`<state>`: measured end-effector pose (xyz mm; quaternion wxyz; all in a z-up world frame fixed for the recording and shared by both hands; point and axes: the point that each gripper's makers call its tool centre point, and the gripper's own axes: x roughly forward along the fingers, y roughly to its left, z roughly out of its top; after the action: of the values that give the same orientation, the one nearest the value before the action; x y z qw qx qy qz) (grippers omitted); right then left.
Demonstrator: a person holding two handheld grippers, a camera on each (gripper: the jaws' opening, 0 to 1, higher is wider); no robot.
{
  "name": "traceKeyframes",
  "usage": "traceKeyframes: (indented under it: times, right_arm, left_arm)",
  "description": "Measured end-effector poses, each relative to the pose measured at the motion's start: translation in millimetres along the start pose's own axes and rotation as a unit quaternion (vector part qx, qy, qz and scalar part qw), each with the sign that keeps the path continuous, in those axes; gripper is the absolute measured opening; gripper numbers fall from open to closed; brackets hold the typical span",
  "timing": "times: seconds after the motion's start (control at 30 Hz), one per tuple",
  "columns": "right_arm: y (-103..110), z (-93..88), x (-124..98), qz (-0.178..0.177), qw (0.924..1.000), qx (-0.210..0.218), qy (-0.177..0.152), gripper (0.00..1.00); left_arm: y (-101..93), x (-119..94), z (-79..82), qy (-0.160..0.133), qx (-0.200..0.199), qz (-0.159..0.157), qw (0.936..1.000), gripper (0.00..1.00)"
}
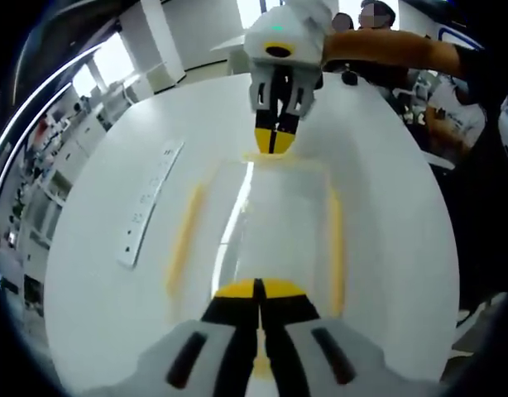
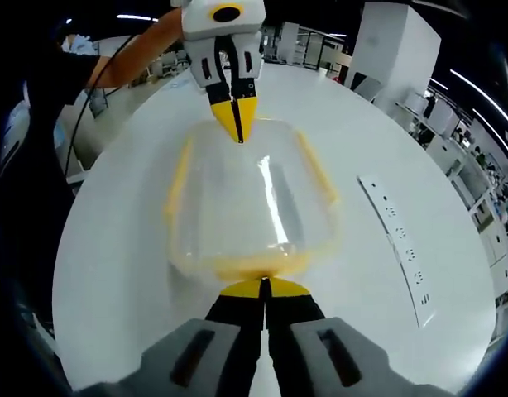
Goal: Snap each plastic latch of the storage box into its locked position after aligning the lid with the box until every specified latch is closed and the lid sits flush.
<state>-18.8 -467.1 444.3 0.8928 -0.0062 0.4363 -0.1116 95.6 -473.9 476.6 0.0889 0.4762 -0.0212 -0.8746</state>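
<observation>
Since the box (image 2: 252, 207) lies lengthwise on the table (image 2: 130, 265) between my tools, each faces one short end. Left tool (image 1: 258, 289) and right tool (image 2: 263, 287) both pinched together, empty, tips at the yellow end latches.

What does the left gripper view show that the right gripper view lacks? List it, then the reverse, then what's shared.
Left gripper view: bright windows and a person in white. Right gripper view: a white pillar. Both: the white table, the clear yellow-trimmed storage box, a power strip, and the left gripper and right gripper, shut, at opposite box ends.
</observation>
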Motion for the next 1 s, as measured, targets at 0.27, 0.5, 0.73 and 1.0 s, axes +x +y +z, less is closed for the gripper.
traceKeyframes:
  times: [0.27,0.5,0.73,1.0]
  right_arm:
    - [-2,-2.4,-2,-0.012,0.9998,-0.002,-0.014,0.00]
    - [4,-9.4,11,-0.012,0.9992,-0.034,0.018,0.00]
    - [10,-11.6,11,-0.017,0.9971,-0.061,0.043,0.00]
    - [11,-6.2,1,-0.022,0.9978,-0.052,0.035,0.00]
  left_arm:
    - [-4.5,15,27.4,-0.030,-0.008,-0.007,0.9995,0.00]
    - [-8.5,24,40.8,-0.024,0.004,-0.010,0.9997,0.00]
    - [-13.6,35,60.8,-0.050,0.007,-0.016,0.9986,0.00]
    - [-17.3,46,77.4,-0.061,0.016,-0.026,0.9976,0.00]
